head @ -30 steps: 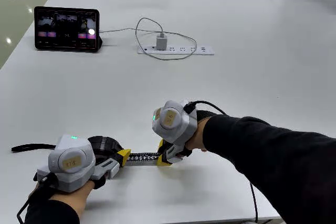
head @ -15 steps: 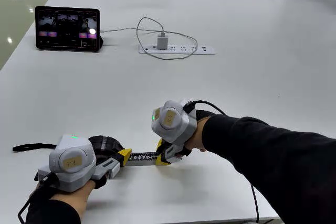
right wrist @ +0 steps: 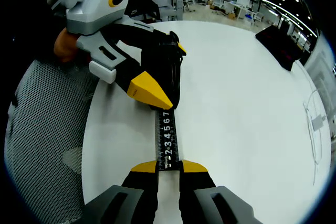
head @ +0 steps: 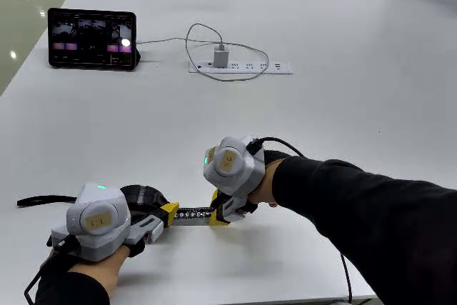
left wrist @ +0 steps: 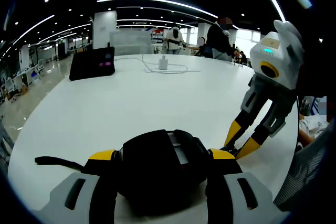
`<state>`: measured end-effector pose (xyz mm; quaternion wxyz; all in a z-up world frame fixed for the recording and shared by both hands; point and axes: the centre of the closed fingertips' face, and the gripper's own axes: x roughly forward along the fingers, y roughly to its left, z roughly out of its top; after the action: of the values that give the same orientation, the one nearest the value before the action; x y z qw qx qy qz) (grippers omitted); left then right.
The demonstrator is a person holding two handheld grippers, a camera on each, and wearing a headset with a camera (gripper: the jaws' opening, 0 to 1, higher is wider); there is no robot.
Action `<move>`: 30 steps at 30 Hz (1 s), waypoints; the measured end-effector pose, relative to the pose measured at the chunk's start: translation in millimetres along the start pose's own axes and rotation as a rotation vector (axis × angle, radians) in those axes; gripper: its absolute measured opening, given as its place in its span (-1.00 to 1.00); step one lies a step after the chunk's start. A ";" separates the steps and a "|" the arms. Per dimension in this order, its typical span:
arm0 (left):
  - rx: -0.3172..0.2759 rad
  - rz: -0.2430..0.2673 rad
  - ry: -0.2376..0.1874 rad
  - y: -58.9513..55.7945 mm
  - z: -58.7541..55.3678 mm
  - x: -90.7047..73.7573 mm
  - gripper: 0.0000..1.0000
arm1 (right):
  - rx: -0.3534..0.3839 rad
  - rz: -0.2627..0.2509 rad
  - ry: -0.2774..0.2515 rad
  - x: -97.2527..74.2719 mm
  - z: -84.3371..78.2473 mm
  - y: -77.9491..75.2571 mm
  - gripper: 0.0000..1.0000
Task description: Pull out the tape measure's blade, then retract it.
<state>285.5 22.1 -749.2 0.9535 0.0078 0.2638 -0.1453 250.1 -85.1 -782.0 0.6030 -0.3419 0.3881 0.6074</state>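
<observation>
We had the left gripper clamped round the tape measure on the table; our right gripper pinched the blade near it, a short stretch showing between them

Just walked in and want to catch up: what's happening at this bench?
A person works two handheld tools at a white table. The left tool is shut on the black tape measure case, which rests on the table. The right tool pinches the end of the blade, with a short numbered stretch out between them. One moment cannot tell pulling from retracting.
</observation>
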 end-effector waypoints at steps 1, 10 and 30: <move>-0.001 0.000 0.000 0.0 0.0 0.0 0.29 | -0.003 0.000 -0.002 0.2 0.4 0.0 -0.78; -0.004 -0.001 0.000 0.0 0.2 -0.2 0.29 | -0.001 0.004 -0.030 2.6 5.9 -0.7 -0.78; -0.009 -0.005 -0.001 0.1 0.4 -0.3 0.28 | -0.003 0.008 -0.052 7.4 14.2 -1.1 -0.78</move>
<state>285.5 22.3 -748.7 0.9533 0.0028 0.2642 -0.1463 251.6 -69.1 -782.0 0.6100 -0.3252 0.3729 0.6190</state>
